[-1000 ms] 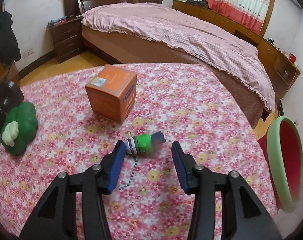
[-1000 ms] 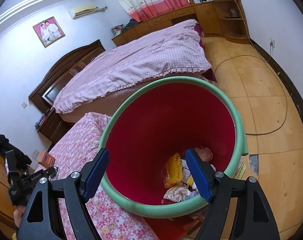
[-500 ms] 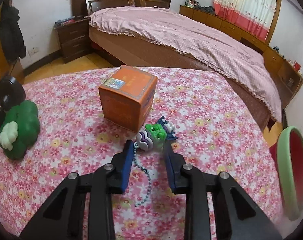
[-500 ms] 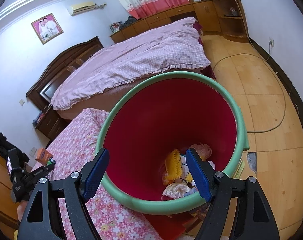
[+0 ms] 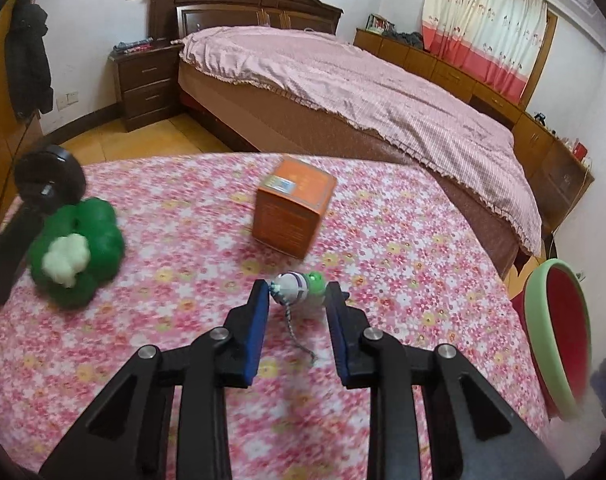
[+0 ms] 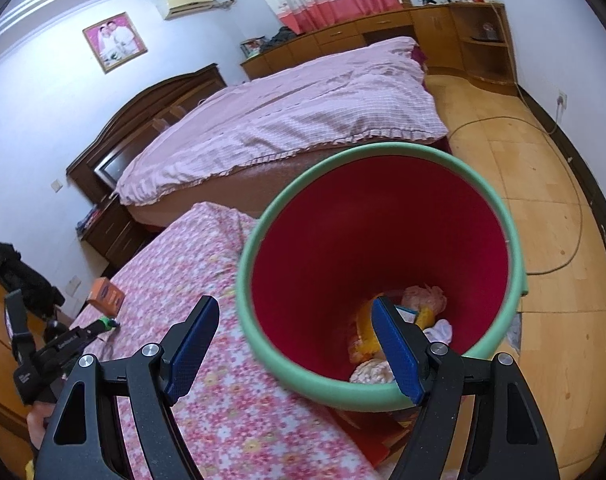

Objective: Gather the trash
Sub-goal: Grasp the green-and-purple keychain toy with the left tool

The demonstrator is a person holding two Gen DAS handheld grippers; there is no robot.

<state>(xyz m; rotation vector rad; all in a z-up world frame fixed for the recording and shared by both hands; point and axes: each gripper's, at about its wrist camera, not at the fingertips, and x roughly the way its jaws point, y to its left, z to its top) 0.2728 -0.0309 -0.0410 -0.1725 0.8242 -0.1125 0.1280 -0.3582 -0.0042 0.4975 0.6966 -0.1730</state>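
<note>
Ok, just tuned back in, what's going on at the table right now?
A person is clearing trash with a gripper in each hand. The left gripper is closing its jaws around a small green and white toy with a bead chain, on the floral tablecloth just in front of the orange box. The right gripper is open and empty, hanging over the red bin with a green rim, which already holds some scraps. The green plush sits untouched.

The bin [image 5: 559, 336] is cut off at the left wrist view's right edge, the trash [image 6: 423, 300] inside it partly hidden behind the right gripper's finger [image 6: 395, 352]
</note>
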